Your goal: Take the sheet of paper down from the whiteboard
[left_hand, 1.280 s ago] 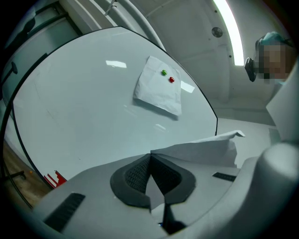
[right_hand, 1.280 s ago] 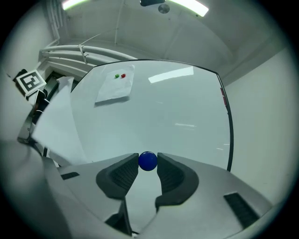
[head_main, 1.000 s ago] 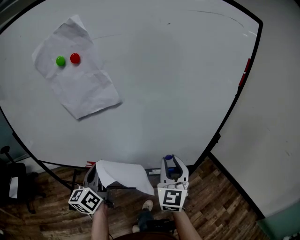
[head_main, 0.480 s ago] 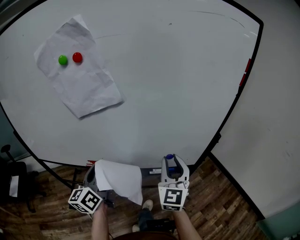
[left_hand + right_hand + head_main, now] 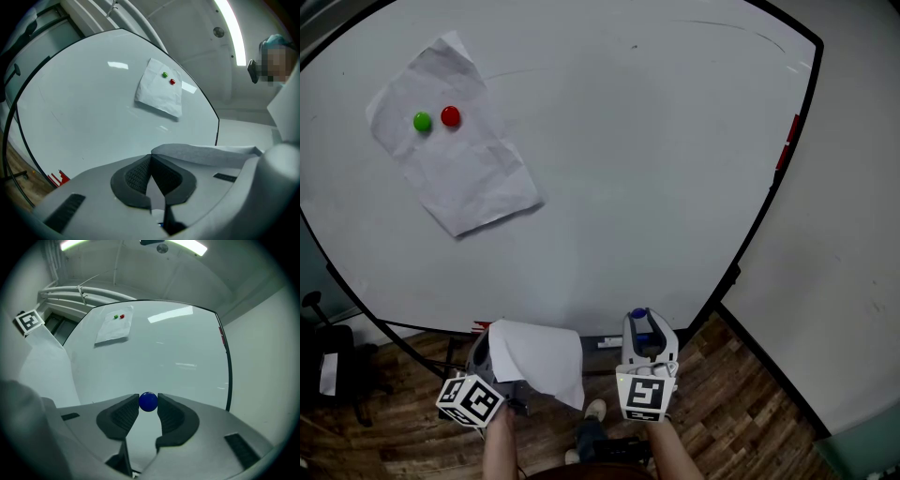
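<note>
Our left gripper [image 5: 150, 161] had its fingers clenched on a loose sheet [image 5: 539, 358], which draped over it. The right gripper view showed plainly what the head view barely did: the right gripper [image 5: 641, 326] pinching a blue magnet [image 5: 148, 401]. Both hung low, below the whiteboard [image 5: 628, 169]. At its upper left, a second sheet [image 5: 459, 169] sat pinned under a green magnet [image 5: 422, 121] and a red magnet [image 5: 450, 116].

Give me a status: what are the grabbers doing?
Left gripper shut on loose sheet. Right gripper shut on blue magnet. Whiteboard holds other sheet, pinned by green magnet, red magnet.
</note>
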Available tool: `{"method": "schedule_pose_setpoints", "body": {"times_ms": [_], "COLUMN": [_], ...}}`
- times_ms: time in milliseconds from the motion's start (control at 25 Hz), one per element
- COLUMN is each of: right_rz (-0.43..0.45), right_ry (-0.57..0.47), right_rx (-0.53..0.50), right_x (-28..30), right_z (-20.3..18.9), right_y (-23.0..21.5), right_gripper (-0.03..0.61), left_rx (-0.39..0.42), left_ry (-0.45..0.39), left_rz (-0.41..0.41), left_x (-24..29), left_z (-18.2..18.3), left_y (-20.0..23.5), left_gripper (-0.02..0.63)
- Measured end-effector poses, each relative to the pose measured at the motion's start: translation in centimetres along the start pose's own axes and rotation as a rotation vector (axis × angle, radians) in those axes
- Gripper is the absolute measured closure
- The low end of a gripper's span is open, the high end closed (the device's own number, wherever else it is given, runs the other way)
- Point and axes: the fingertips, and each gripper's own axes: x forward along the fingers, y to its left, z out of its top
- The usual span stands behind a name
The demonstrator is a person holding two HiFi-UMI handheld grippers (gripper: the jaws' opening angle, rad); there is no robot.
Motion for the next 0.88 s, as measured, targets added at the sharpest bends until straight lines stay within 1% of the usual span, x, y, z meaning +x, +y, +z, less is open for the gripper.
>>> {"method": "schedule_pose_setpoints", "body": {"times_ms": [400,560,880], "right_rz": [-0.002,0.002,0.017], "right_ry": [-0.01,0.004,0.014], "right_rx": [0.008,0.009,0.006], "right_x": [0.07,0.0,0.15], "right_z": [-0.29,-0.3,-0.79], "right_y": [-0.2,-0.3,0.03], "right_gripper": [0.443,0.443,0.443], "left_rx": [-0.005,-0.02,-0.023], "left_ry": [0.0,0.0,0.007], "left_rz": [-0.003,-0.008,-0.014], "left_x": [0.27,0.38,0.66], "left_z": [-0.15,-0.16,-0.42], "left_y": [-0.08,-0.19,-0.26], "left_gripper": [0.591,0.591,0.591]}}
